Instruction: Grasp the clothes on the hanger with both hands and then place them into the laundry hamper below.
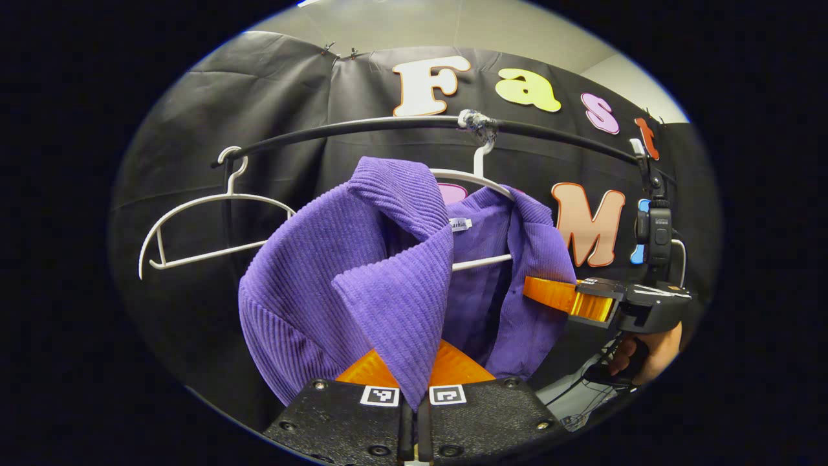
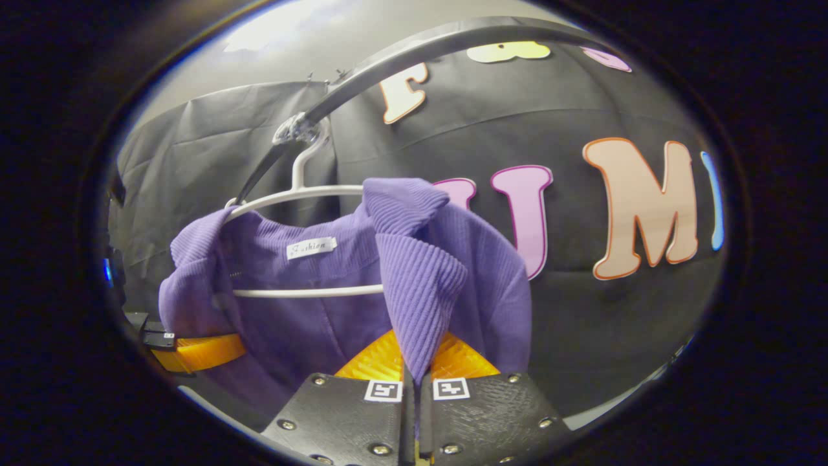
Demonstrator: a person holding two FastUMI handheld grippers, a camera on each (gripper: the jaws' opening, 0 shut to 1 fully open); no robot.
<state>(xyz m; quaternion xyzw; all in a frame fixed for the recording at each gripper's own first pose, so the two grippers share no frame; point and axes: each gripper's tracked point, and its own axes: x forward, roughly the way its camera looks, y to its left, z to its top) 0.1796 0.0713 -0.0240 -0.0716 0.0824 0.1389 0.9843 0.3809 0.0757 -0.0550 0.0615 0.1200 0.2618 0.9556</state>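
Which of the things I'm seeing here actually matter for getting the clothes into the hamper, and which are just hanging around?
Part of the job:
purple ribbed garment
white hanger under it
left hand-held gripper, shut on the garment
right hand-held gripper, shut on the garment

Just there:
empty white hanger
black rail

Behind you hangs a black cloth wall, wrinkled and clipped along its top edge. Above it you've got a pale ceiling. A dark rail curves across, with a spare white hanger on its end.
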